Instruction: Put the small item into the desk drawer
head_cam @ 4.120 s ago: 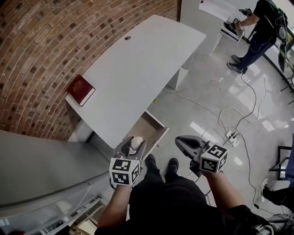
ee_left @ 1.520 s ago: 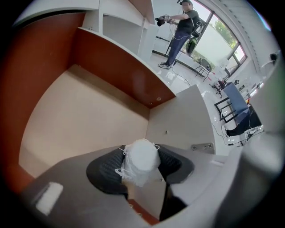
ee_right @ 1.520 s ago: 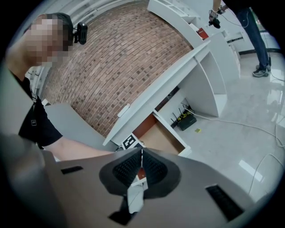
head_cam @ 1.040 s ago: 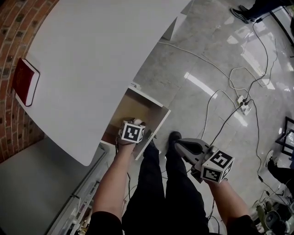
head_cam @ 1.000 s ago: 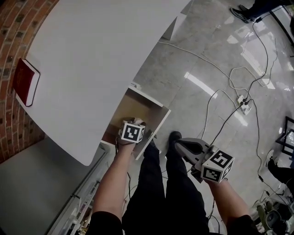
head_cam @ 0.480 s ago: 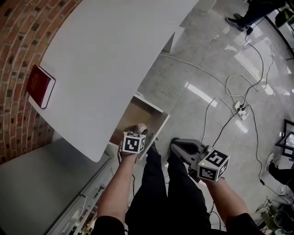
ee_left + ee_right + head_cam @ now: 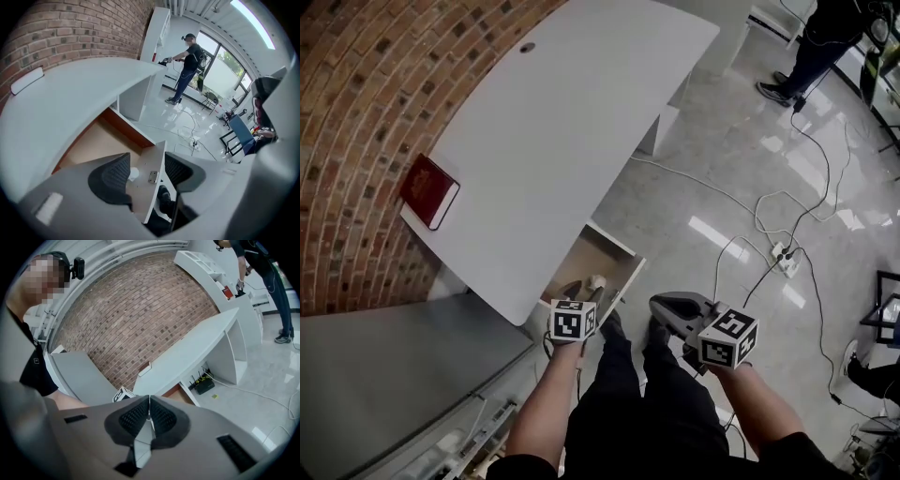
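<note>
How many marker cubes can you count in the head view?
2. One cube rides on the left gripper at the open drawer's front; the other cube sits on the right gripper over the floor. None appears hidden.

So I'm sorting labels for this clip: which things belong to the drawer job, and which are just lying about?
Job:
- small white item, lying in the open desk drawer
- left tool, open at the drawer's front edge

Lying about:
- red book on the desk
- power strip on the floor
- right tool, shut and empty
</note>
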`<state>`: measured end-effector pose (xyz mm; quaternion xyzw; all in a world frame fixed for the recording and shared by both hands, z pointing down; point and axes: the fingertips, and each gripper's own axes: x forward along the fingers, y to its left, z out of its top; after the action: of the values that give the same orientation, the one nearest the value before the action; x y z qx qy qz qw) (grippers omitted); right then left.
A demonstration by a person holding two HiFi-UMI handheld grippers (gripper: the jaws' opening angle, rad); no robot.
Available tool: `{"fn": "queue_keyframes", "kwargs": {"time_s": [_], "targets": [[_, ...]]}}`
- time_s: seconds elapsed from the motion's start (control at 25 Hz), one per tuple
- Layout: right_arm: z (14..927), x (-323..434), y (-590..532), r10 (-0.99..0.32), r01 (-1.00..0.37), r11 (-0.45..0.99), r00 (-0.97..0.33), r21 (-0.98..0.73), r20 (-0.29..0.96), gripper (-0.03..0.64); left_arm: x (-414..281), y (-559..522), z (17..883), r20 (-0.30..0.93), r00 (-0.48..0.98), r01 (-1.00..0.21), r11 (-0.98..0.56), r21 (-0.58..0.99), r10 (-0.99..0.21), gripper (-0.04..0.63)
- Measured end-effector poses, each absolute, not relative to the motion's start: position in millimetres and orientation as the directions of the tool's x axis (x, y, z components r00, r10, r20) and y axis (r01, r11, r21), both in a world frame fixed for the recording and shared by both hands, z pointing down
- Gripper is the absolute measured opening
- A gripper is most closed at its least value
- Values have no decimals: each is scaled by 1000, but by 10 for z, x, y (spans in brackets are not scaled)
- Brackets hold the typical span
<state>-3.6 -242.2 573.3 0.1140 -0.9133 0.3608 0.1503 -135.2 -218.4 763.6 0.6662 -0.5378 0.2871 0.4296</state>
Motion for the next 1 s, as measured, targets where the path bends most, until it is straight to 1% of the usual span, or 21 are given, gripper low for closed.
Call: {"fn": "queue_keyframes", "kwargs": {"time_s": [0.32, 0.52, 0.84, 1.0], "targets": [[5206, 236, -2521, -146, -318, 749, -935, -581, 324, 14, -1419, -2234, 6562, 772, 202, -975, -50, 217, -602, 228], [4998, 404, -2499, -159, -318, 759, -936, -567, 313, 14, -1421, -2158, 6093, 740, 180, -978, -40, 203, -648, 212], [4787, 595, -2460, -154, -273, 770, -957, -576, 247, 14, -1296, -2062, 5412, 669, 145, -977, 1, 213, -729, 169], [4691, 650, -2447, -136, -241, 781, -966, -576, 220, 14, -1179, -1996, 5143, 640, 128, -978, 10, 207, -758, 162]]}}
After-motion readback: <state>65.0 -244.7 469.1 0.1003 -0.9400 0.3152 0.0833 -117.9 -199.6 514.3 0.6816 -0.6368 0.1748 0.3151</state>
